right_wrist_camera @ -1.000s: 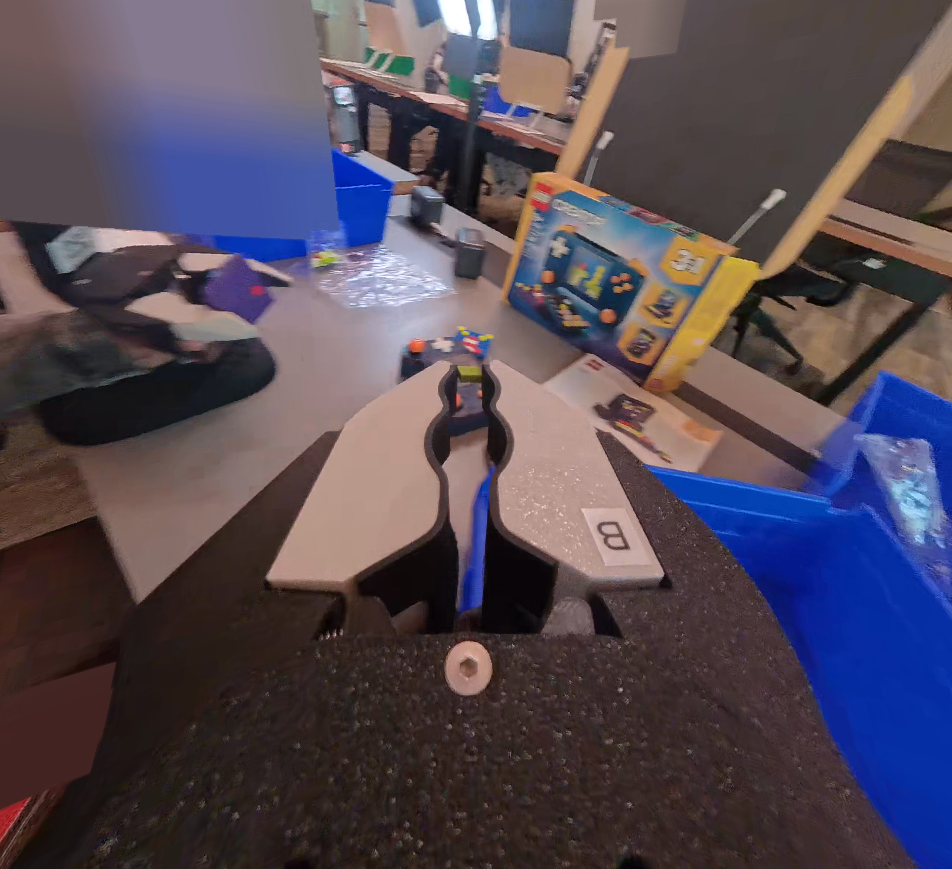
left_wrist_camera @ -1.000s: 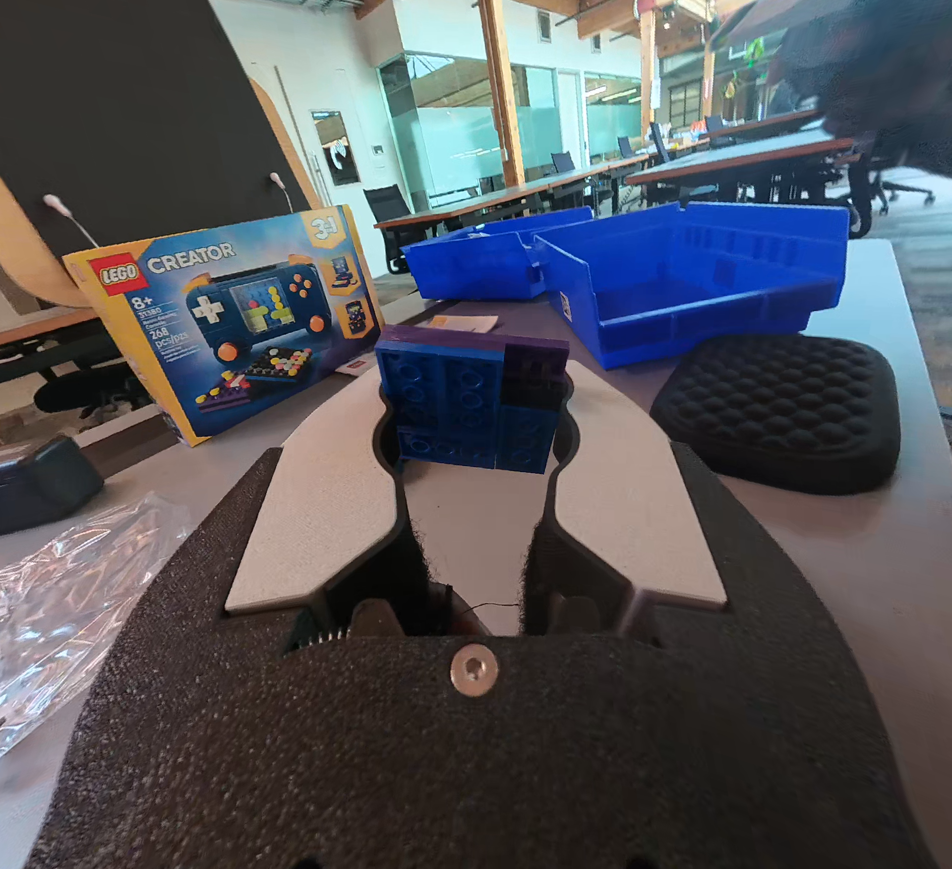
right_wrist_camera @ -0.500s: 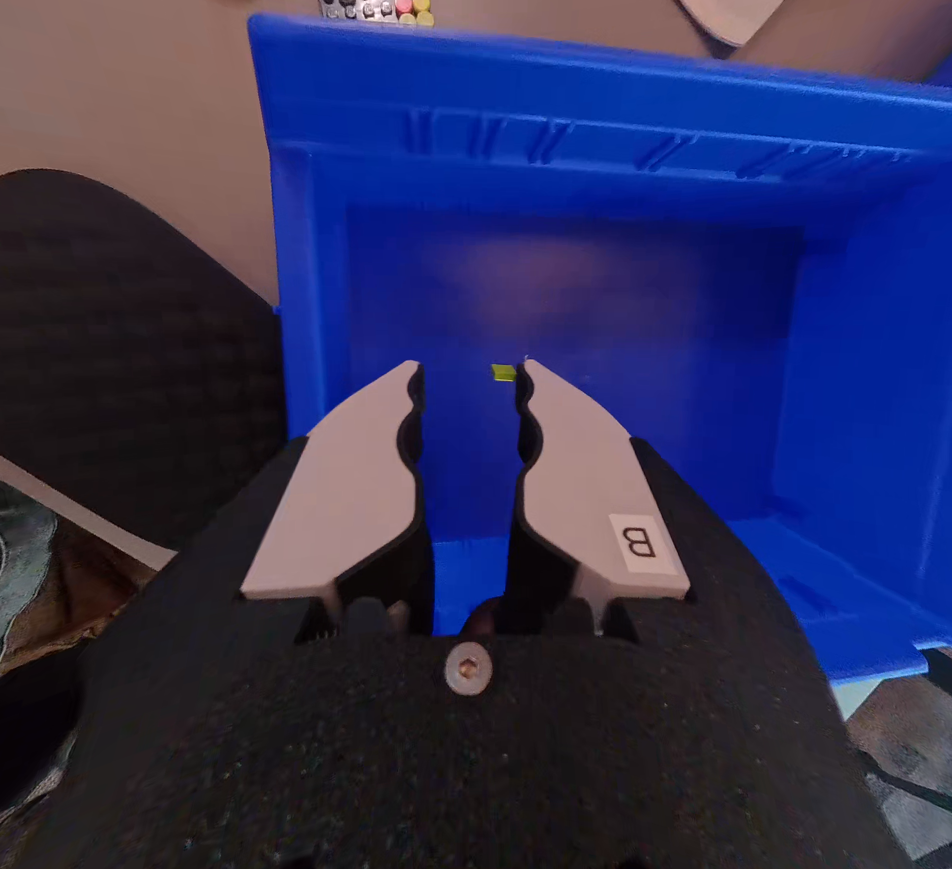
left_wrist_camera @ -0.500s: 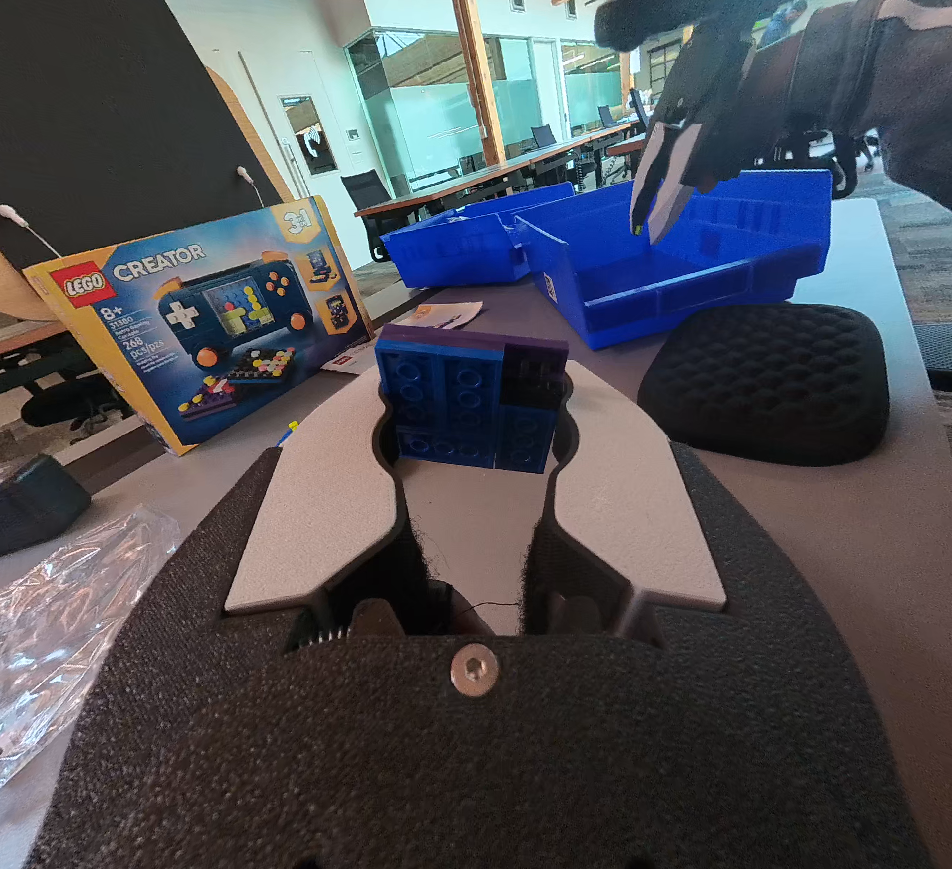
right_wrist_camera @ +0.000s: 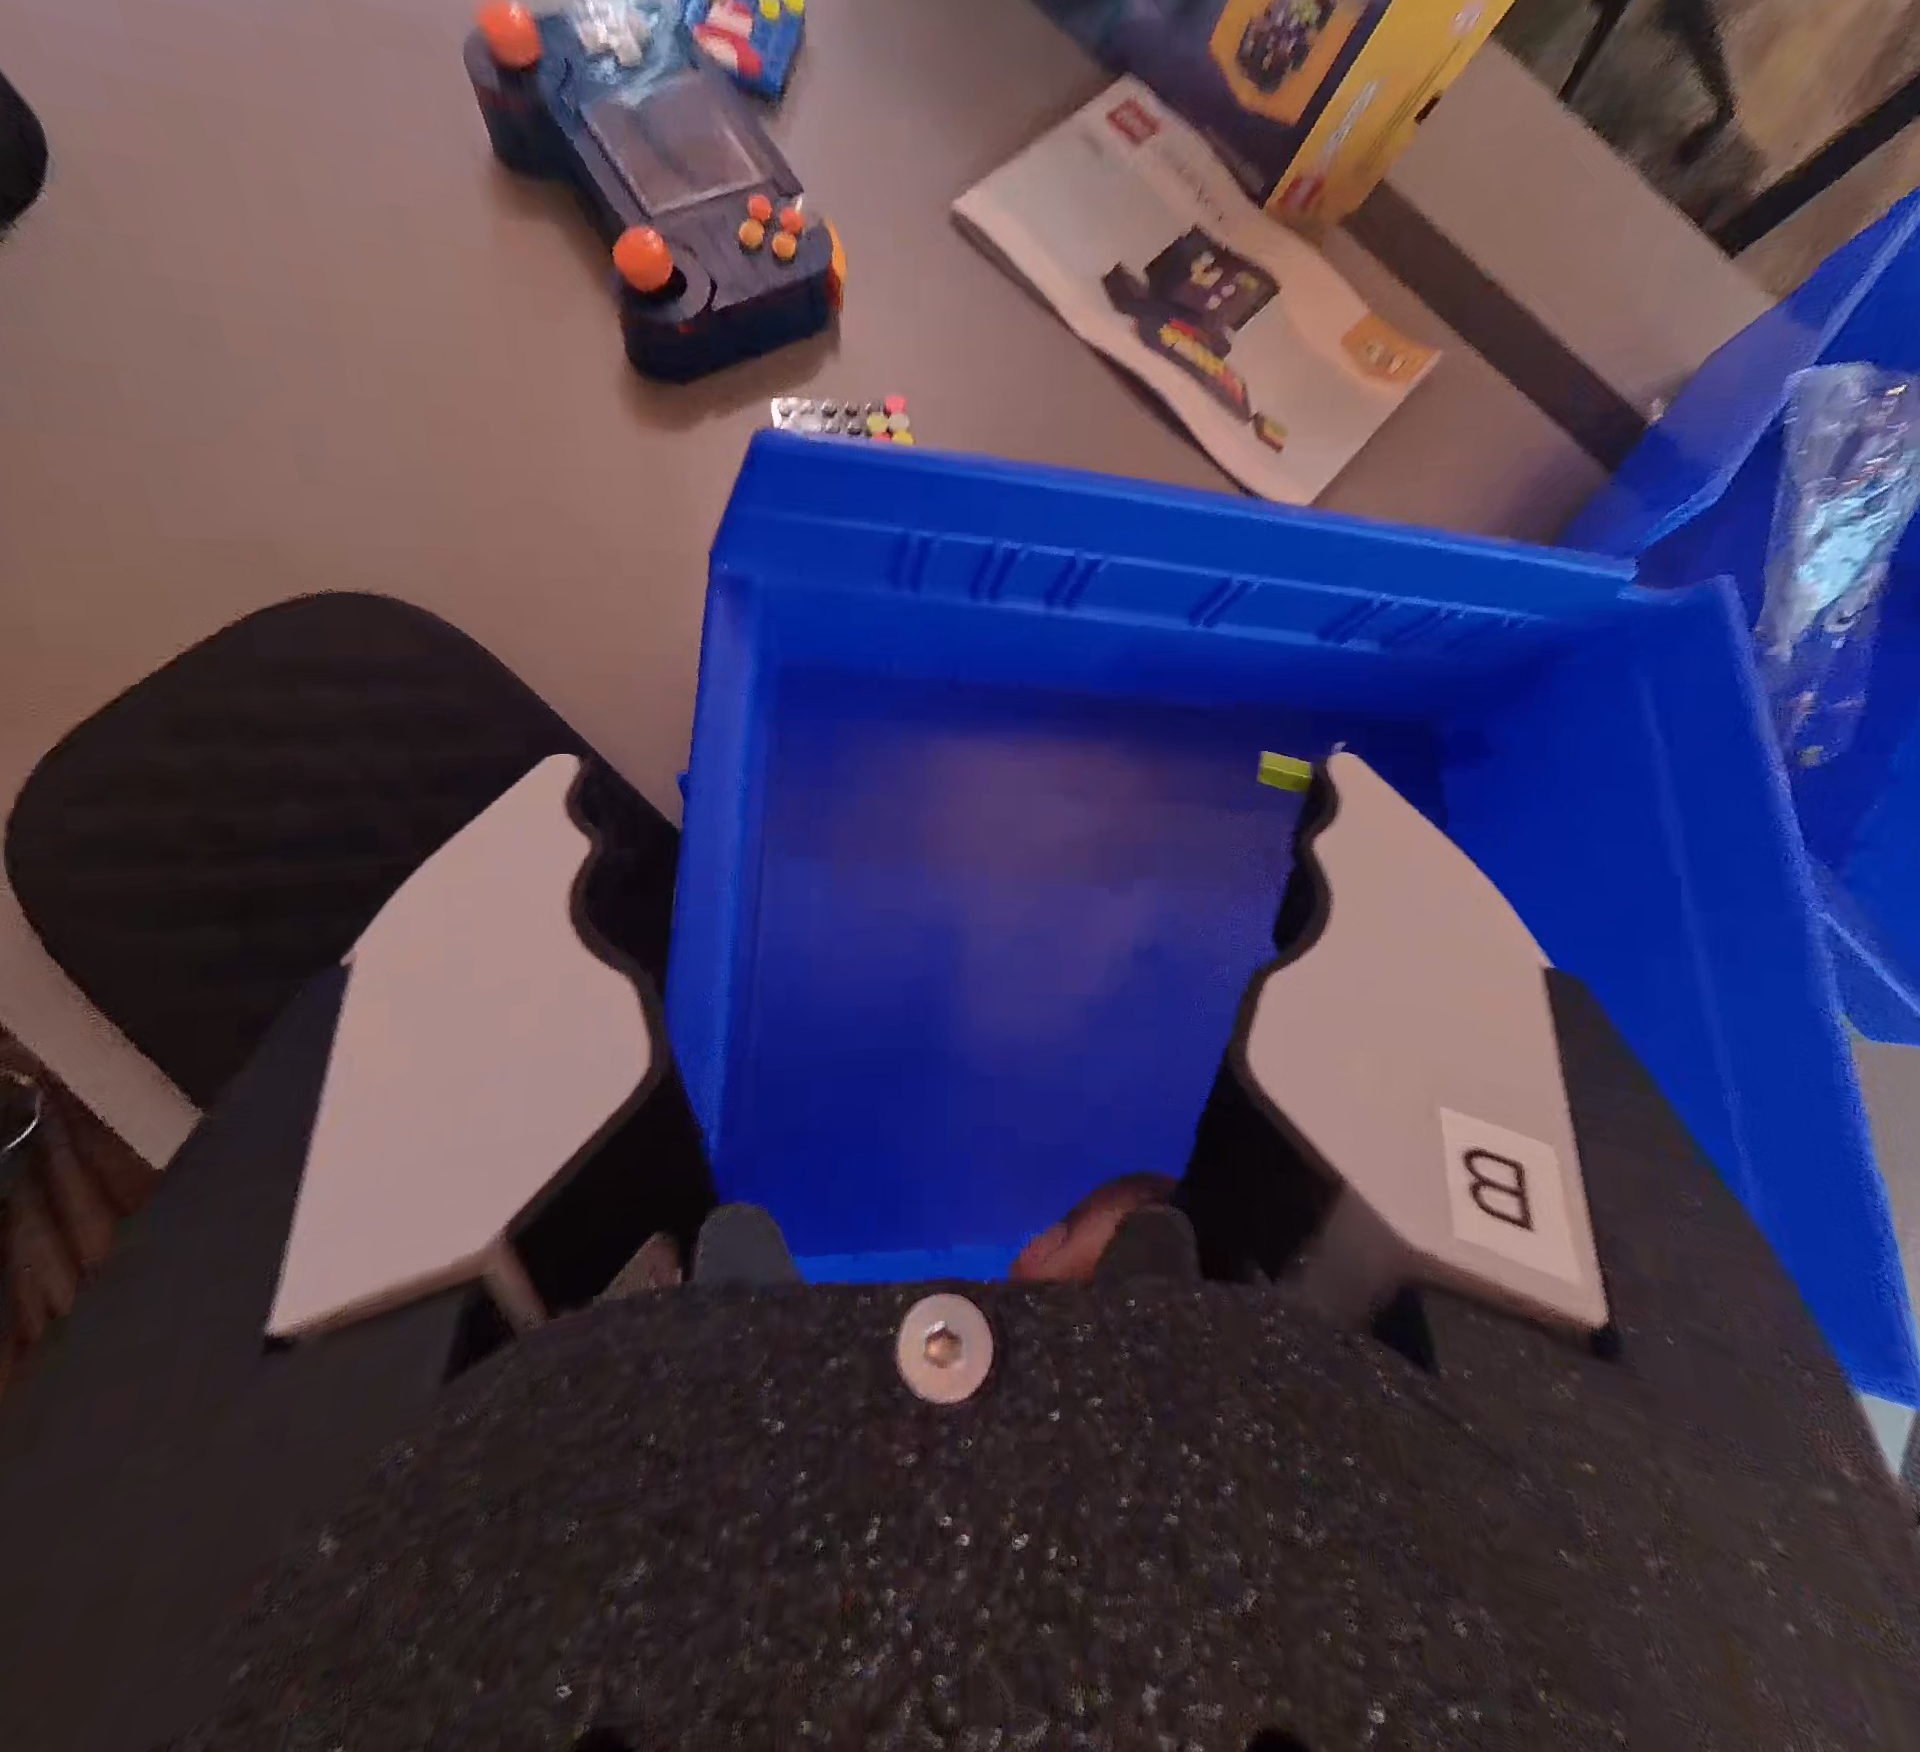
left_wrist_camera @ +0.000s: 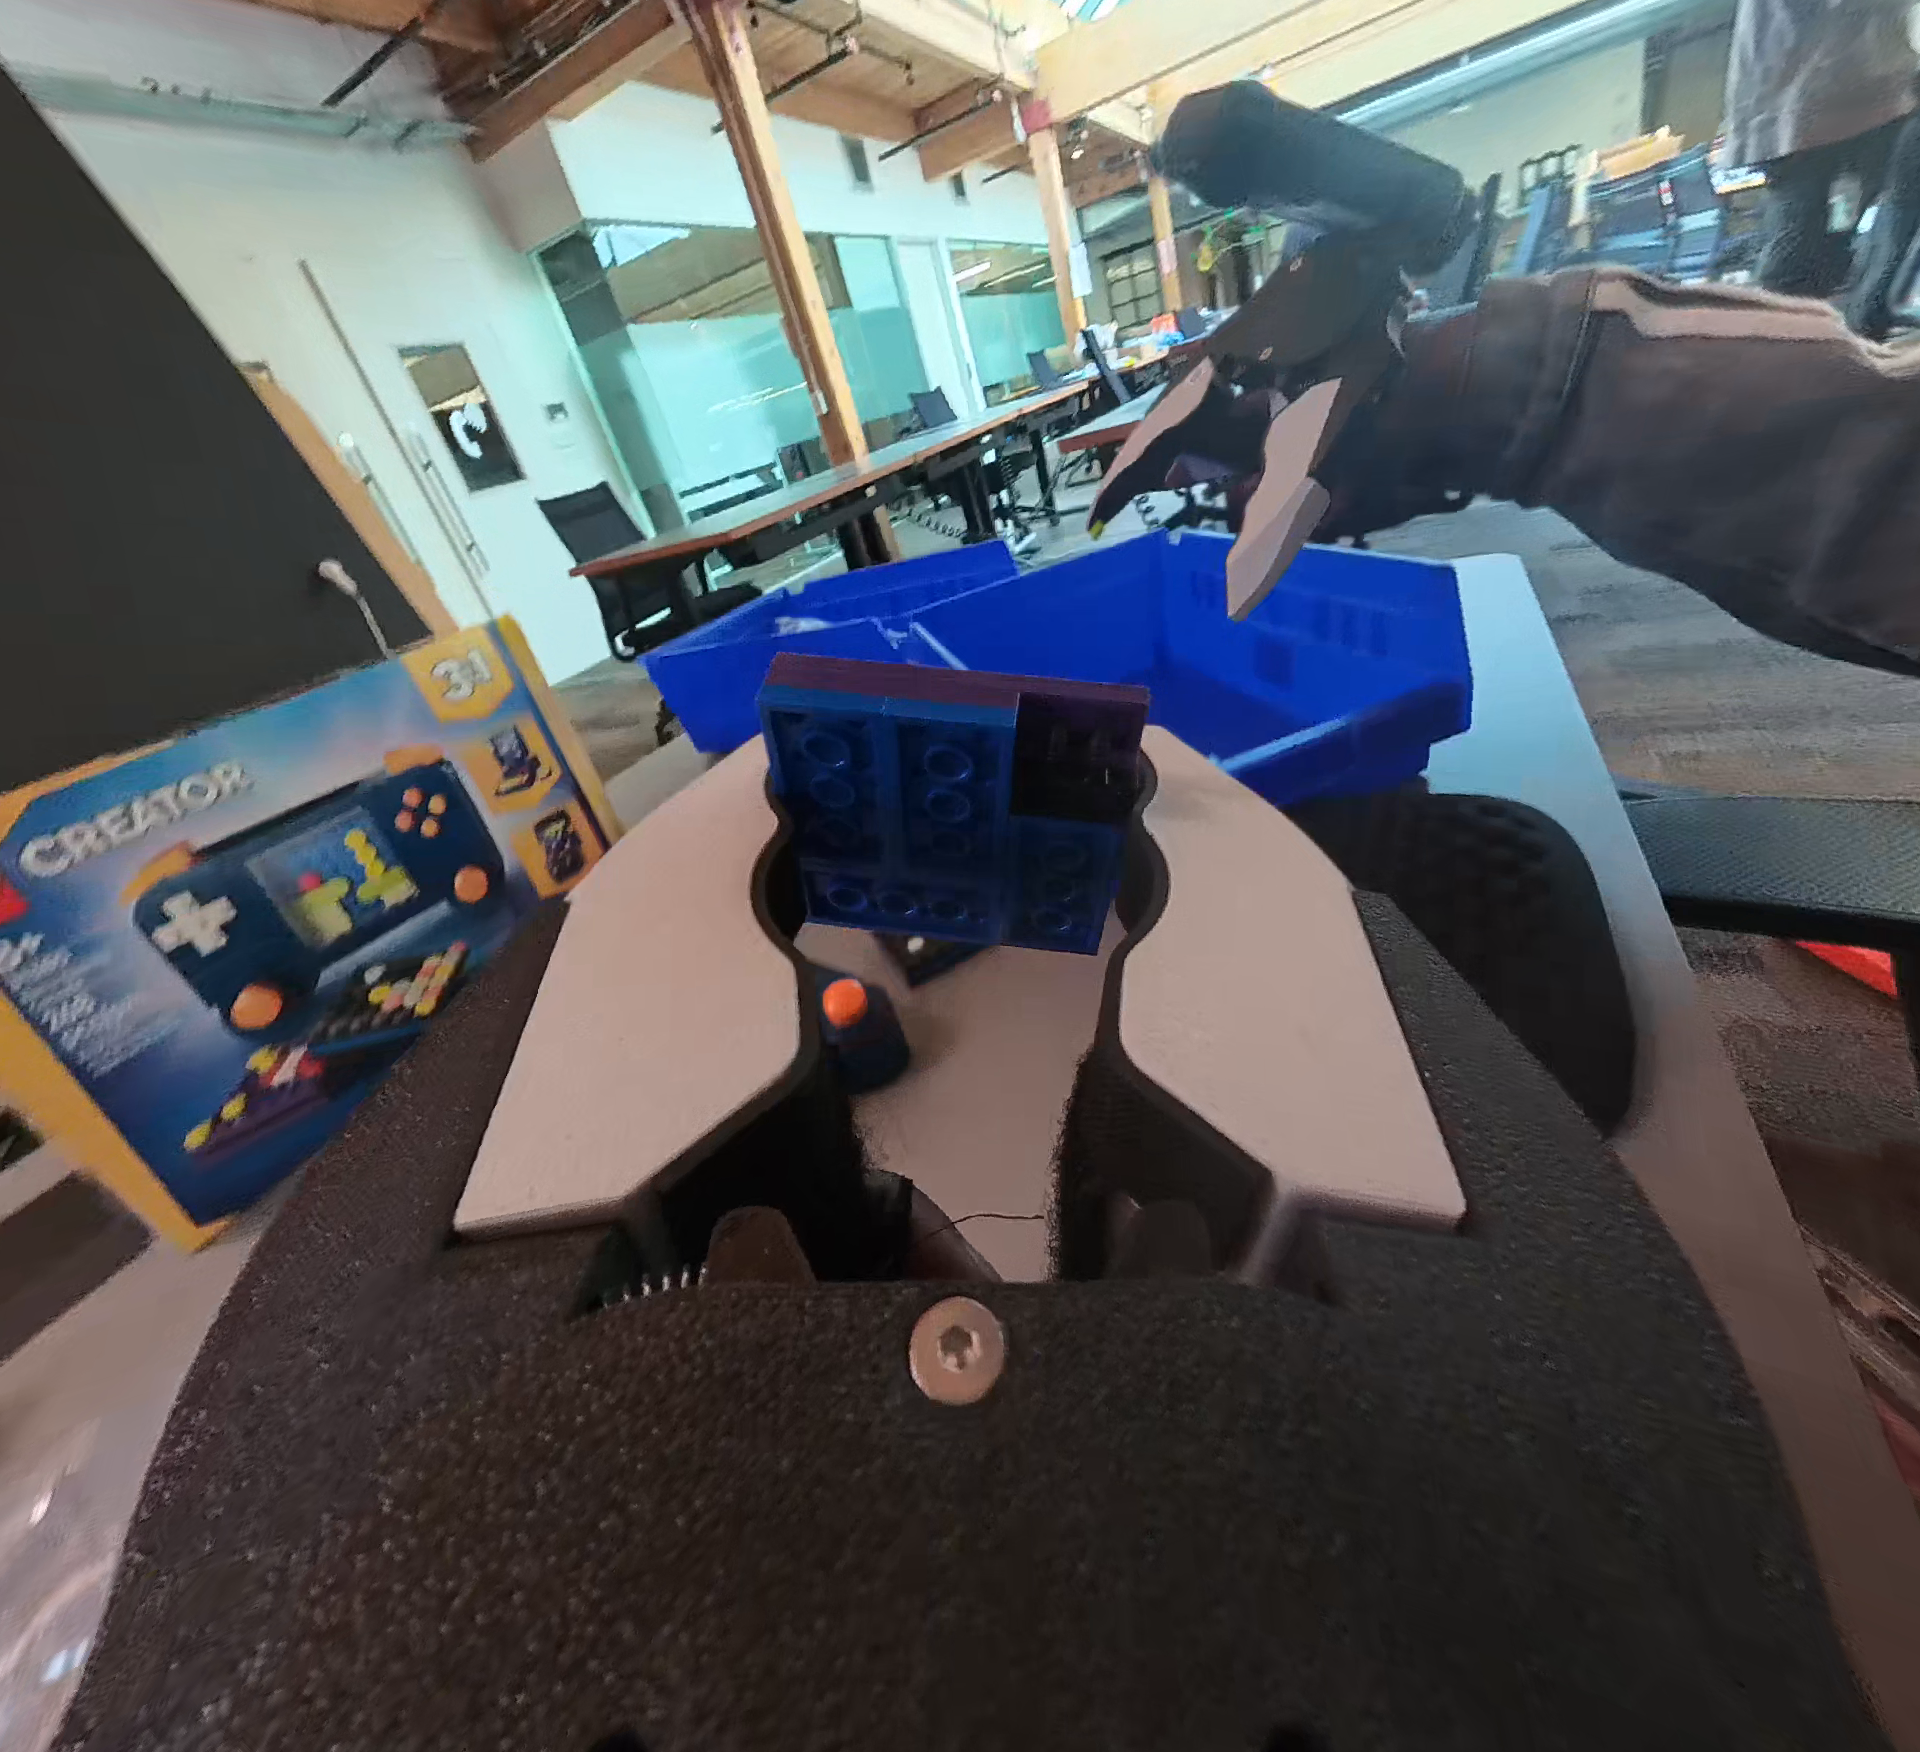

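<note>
My left gripper (left_wrist_camera: 956, 767) is shut on a flat blue and purple brick assembly (left_wrist_camera: 935, 809) and holds it upright above the grey table, studs' undersides facing me. A dark brick-built handheld console (right_wrist_camera: 665, 175) with orange knobs lies on the table; one of its knobs (left_wrist_camera: 847, 1001) shows under my left fingers. My right gripper (right_wrist_camera: 951, 767) points down into a blue bin (right_wrist_camera: 1143, 518) with its jaws wide open. A tiny yellow-green piece (right_wrist_camera: 1284, 770) shows at the tip of one right finger. From the left wrist view the right gripper (left_wrist_camera: 1169, 559) hangs over that bin (left_wrist_camera: 1351, 663).
A second blue bin (right_wrist_camera: 1849, 455) holding a clear bag stands beside the first. A black padded cushion (right_wrist_camera: 260, 767) lies next to the bin. A toy box (left_wrist_camera: 260, 892), an instruction booklet (right_wrist_camera: 1195, 289) and a small studded plate (right_wrist_camera: 847, 416) lie behind. A sleeved arm (left_wrist_camera: 1662, 455) reaches in. The left tips stand about 20 cm off the dark brick-built handheld console (right_wrist_camera: 665, 175).
My right gripper swung from facing across the table to pointing down into the blue bin and opened from nearly shut to wide. My left gripper tilted upward, still holding the assembly.
</note>
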Action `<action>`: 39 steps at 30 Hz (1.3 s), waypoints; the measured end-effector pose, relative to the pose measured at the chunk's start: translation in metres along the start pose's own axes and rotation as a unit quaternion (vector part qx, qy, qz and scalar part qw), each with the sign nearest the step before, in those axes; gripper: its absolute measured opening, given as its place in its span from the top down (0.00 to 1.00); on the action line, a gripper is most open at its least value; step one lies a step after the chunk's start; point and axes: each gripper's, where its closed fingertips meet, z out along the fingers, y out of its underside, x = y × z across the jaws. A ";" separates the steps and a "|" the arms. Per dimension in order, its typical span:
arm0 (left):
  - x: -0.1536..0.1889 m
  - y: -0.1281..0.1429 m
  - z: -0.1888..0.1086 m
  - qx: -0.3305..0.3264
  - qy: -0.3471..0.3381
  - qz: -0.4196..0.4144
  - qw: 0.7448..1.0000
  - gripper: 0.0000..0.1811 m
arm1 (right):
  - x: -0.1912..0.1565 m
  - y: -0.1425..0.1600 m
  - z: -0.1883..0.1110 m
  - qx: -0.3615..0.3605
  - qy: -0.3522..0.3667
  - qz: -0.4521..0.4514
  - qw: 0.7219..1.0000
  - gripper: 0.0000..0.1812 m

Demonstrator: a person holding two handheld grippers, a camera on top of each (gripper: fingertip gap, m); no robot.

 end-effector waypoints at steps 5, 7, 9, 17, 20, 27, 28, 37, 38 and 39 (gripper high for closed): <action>0.001 -0.005 0.019 0.008 0.026 0.013 1.000 0.68 | 0.005 -0.016 -0.021 0.029 0.081 -0.050 0.995 0.22; 0.001 -0.001 0.021 0.007 0.027 0.010 1.000 0.68 | 0.004 -0.017 -0.029 0.017 0.081 -0.062 0.995 0.22; 0.001 0.005 0.023 0.007 0.028 0.000 1.000 0.68 | 0.009 -0.014 -0.033 -0.005 0.085 -0.069 0.994 0.20; -0.002 0.023 0.026 0.011 0.041 -0.033 0.999 0.68 | 0.000 0.001 -0.004 -0.003 -0.010 -0.013 1.000 0.36; -0.004 0.026 0.025 0.023 0.045 -0.063 0.997 0.68 | -0.014 -0.026 -0.003 0.073 -0.012 -0.017 0.997 0.42; 0.003 0.012 0.013 0.101 0.094 -0.116 0.984 0.68 | -0.123 -0.106 0.000 0.305 -0.158 -0.022 0.939 0.64; 0.005 0.010 0.011 0.107 0.109 -0.136 0.979 0.68 | -0.142 -0.115 -0.002 0.337 -0.184 -0.034 0.923 0.66; 0.024 0.012 0.001 0.084 0.221 -0.193 0.952 0.68 | -0.205 -0.134 0.026 0.372 -0.284 -0.013 0.883 0.90; 0.025 0.014 0.001 0.079 0.219 -0.178 0.956 0.68 | -0.207 -0.134 0.030 0.371 -0.289 -0.002 0.883 0.92; 0.024 0.015 0.000 0.076 0.218 -0.172 0.958 0.68 | -0.208 -0.134 0.034 0.370 -0.290 0.006 0.882 0.94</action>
